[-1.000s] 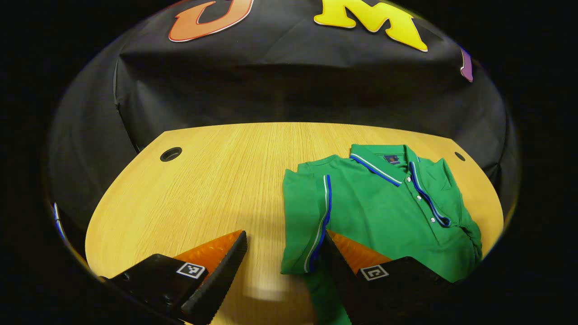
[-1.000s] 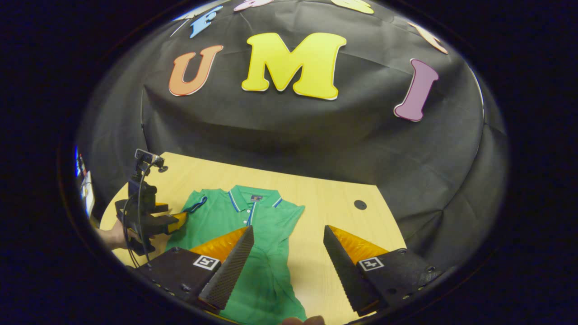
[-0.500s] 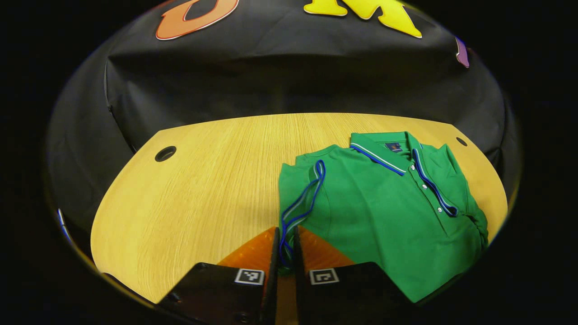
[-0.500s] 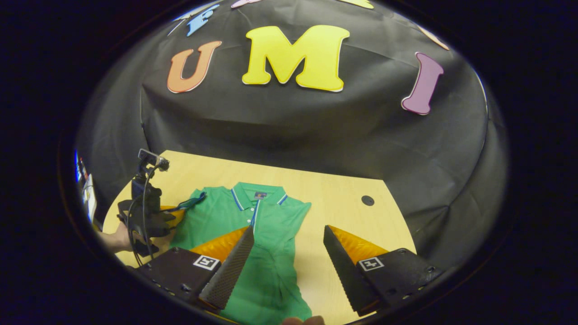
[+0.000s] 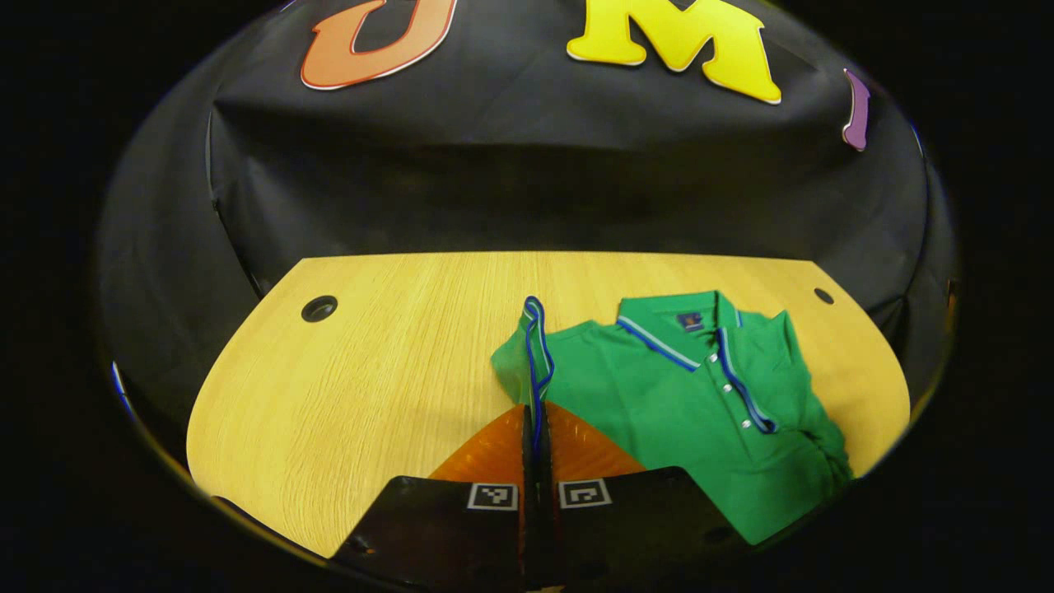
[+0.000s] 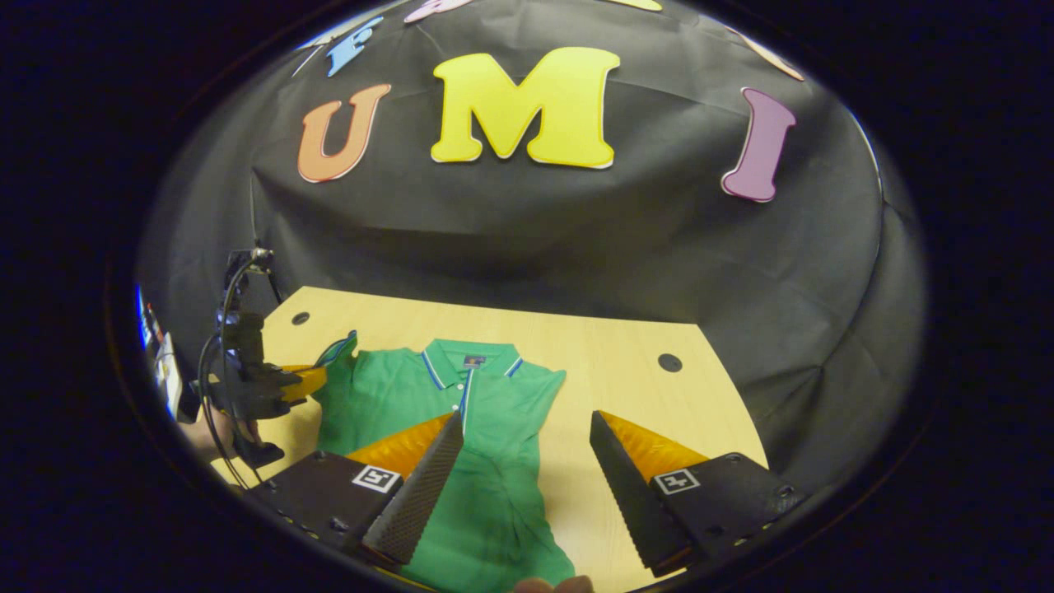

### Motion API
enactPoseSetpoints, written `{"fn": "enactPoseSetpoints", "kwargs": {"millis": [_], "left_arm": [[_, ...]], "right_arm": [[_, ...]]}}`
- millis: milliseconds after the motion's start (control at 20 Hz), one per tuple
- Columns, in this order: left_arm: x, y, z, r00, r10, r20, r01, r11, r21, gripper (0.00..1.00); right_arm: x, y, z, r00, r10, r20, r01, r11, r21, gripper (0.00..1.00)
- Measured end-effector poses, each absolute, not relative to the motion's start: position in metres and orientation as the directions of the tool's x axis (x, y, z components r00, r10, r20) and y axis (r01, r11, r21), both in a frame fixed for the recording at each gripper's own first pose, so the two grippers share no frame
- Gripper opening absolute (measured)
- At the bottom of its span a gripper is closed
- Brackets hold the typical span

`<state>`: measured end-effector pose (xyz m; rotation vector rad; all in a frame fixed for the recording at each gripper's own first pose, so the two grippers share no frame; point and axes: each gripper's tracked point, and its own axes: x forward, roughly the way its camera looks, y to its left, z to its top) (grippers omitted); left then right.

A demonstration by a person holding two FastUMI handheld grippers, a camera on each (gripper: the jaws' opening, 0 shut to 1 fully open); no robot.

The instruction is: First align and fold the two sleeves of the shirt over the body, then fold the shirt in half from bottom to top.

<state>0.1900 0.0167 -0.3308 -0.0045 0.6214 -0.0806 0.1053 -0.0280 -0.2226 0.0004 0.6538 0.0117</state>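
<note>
Left claw (image 5: 533, 436) pinches sleeve cuff (image 5: 535, 346) of shirt (image 5: 683, 395), lifted off counter (image 5: 370, 371). Right claw (image 6: 523, 461) gapes empty above shirt. Risk: thin cuff slips out, sleeve lands misaligned.

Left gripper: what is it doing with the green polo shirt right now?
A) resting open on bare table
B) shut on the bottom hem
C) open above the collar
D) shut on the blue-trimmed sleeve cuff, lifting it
D: the left gripper has both fingers pressed on the blue-trimmed sleeve cuff of the green polo shirt, raised off the wooden table.
</note>
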Motion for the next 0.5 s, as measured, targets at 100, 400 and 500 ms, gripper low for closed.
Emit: {"fn": "enactPoseSetpoints", "kwargs": {"millis": [100, 400, 500], "left_arm": [[0.193, -0.002, -0.317, 0.816, -0.091, -0.57, 0.093, 0.995, -0.026, 0.05], [0.193, -0.078, -0.305, 0.811, -0.152, -0.565, 0.155, 0.987, -0.043, 0.06], [0.192, -0.099, -0.312, 0.799, -0.16, -0.58, 0.155, 0.986, -0.059, 0.06]], "right_arm": [[0.1, -0.034, -0.217, 0.801, 0.004, -0.599, 0.003, 1.0, 0.01, 0.96], [0.078, -0.056, -0.185, 0.852, -0.016, -0.523, 0.012, 1.0, -0.011, 0.96], [0.071, -0.066, -0.179, 0.861, -0.026, -0.508, 0.016, 1.0, -0.023, 0.96]]}}
